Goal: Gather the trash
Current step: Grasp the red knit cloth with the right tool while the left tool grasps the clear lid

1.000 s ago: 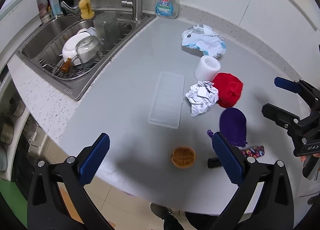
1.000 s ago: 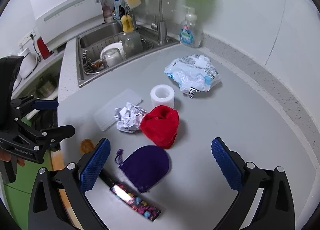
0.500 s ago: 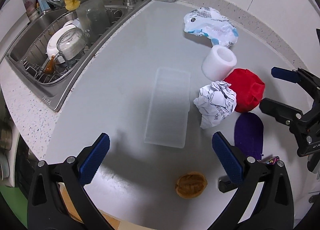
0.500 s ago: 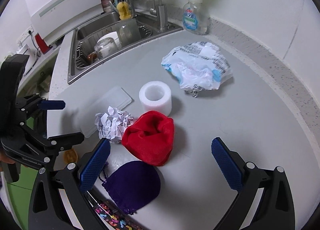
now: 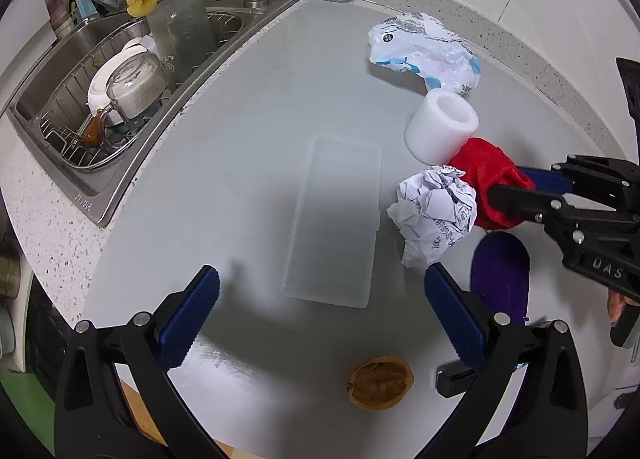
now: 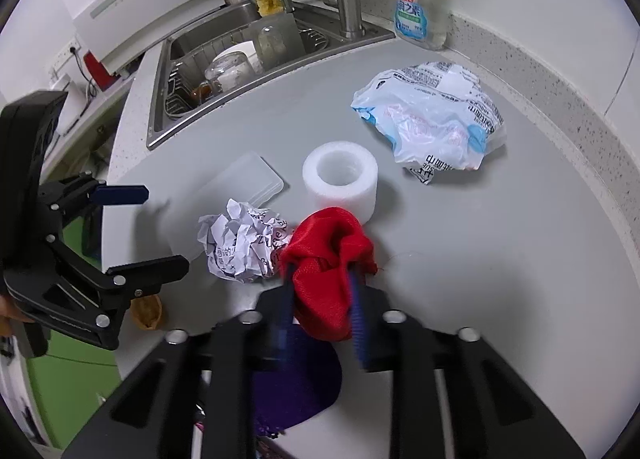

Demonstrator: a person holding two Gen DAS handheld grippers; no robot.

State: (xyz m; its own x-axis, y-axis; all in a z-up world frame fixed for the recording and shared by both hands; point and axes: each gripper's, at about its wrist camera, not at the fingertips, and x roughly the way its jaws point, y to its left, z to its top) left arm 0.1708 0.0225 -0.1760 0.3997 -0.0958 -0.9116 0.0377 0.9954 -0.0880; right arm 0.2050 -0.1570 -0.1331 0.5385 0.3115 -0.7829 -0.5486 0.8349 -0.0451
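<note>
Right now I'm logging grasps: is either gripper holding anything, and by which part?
The right gripper has just closed its jaws on the red cloth pouch, pinching its near bunched end. The left gripper is open and holds nothing.

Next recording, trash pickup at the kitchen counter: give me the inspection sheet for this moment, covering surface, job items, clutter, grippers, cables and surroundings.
Surface: grey counter, dry, no spills seen.
Job's things: crumpled paper touching red cloth bag; plastic bag apart near the wall; nut shell at the front edge.
Clutter: white foam ring, clear lid, purple pouch, soap bottle.
Grippers: right gripper has just been closing, now pinching the red cloth bag; left gripper open, empty, above the clear lid.
Cables: one at a wall socket, far left in the right wrist view.
Surroundings: sink with dishes in a rack, tiled wall.
</note>
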